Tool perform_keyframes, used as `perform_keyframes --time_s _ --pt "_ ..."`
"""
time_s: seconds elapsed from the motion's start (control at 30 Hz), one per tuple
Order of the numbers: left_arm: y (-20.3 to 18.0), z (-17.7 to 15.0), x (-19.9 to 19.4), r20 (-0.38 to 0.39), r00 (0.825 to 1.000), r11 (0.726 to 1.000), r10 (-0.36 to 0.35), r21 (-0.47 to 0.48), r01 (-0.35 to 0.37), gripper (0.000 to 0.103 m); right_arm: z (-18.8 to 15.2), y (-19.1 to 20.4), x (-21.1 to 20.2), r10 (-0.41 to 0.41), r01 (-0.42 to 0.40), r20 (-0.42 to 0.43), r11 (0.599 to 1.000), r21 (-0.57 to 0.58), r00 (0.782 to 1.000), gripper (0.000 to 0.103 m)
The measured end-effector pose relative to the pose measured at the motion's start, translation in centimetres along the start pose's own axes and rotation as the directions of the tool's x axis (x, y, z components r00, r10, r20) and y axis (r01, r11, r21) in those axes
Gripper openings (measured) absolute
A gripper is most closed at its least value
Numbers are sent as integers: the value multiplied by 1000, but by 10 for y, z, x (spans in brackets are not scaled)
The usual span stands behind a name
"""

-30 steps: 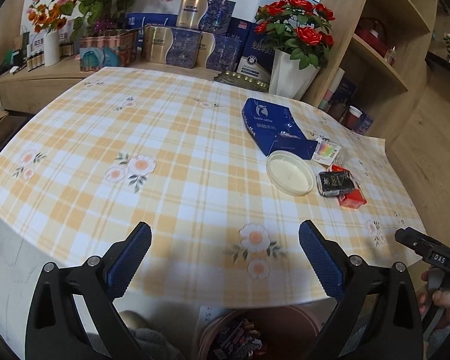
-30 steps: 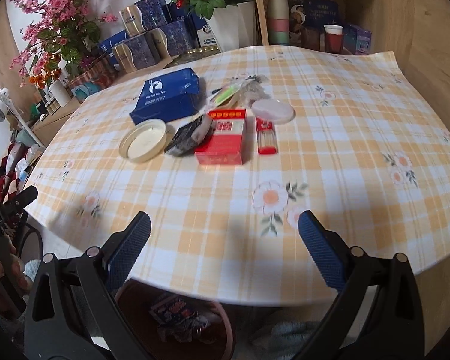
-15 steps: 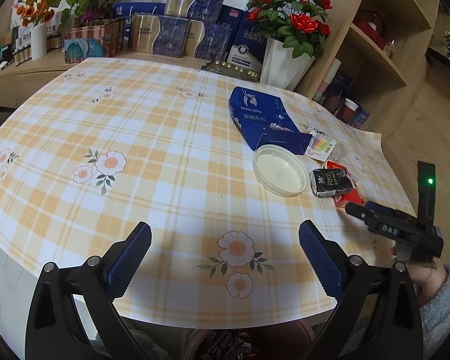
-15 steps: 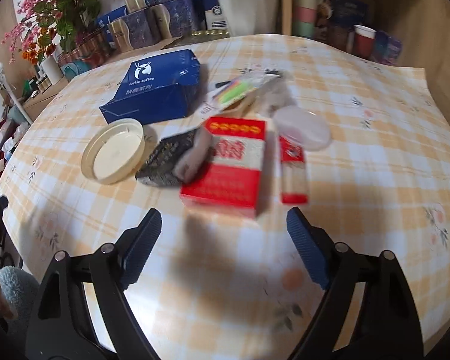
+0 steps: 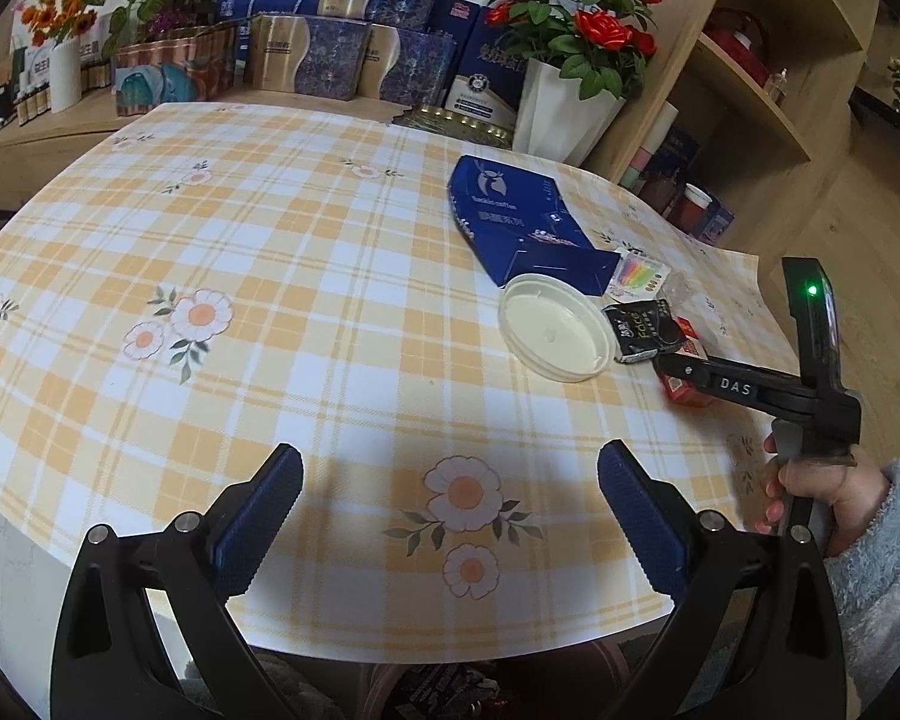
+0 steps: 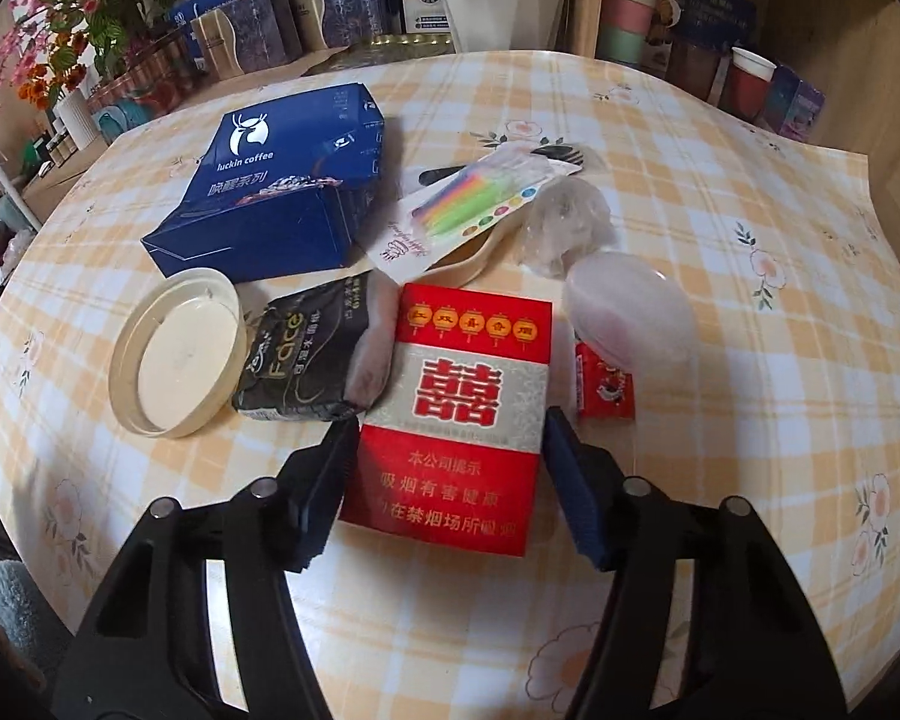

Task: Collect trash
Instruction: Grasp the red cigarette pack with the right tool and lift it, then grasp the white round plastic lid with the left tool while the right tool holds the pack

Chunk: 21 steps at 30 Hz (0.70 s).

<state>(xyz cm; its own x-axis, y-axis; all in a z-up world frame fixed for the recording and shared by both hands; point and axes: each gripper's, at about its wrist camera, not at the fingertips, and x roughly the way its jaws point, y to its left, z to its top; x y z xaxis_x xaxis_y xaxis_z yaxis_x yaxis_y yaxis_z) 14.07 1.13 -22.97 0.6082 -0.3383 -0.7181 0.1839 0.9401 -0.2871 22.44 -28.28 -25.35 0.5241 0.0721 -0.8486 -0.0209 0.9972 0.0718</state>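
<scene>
The trash lies in a cluster on the checked tablecloth. A red cigarette box sits between the fingers of my right gripper, whose jaws are closing, pads close beside its long sides. Around it are a black tissue packet, a cream lid, a blue coffee bag, a candle packet, a clear lid and a small red box. My left gripper hangs open over the table's near edge, nothing between its fingers. In the left wrist view the right gripper reaches over the red box.
A bin with wrappers stands under the table's near edge. A white vase of red roses and gift boxes line the far side. Wooden shelves with cups rise at the right. A sleeved hand holds the right gripper.
My right gripper has moved forward and down over the red cigarette box, and its jaws have narrowed around it. The left gripper edged forward a little, then held still.
</scene>
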Motion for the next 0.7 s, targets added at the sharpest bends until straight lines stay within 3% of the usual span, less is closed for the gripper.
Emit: perform_keyframes --time_s 0.23,0.43,0.7 --pt "-25 19 23 -61 997 998 -48 46 51 96 -1 -5 2 26 -26 -9 1000 18 1000 61" --pt "-54 36 59 -141 988 991 -57 116 73 97 -13 -8 -21 -6 6 55 1000 3 998 60" --pt "-77 53 105 -203 979 978 22 209 21 97 -26 -36 -50 2 -12 123 996 88 992 60"
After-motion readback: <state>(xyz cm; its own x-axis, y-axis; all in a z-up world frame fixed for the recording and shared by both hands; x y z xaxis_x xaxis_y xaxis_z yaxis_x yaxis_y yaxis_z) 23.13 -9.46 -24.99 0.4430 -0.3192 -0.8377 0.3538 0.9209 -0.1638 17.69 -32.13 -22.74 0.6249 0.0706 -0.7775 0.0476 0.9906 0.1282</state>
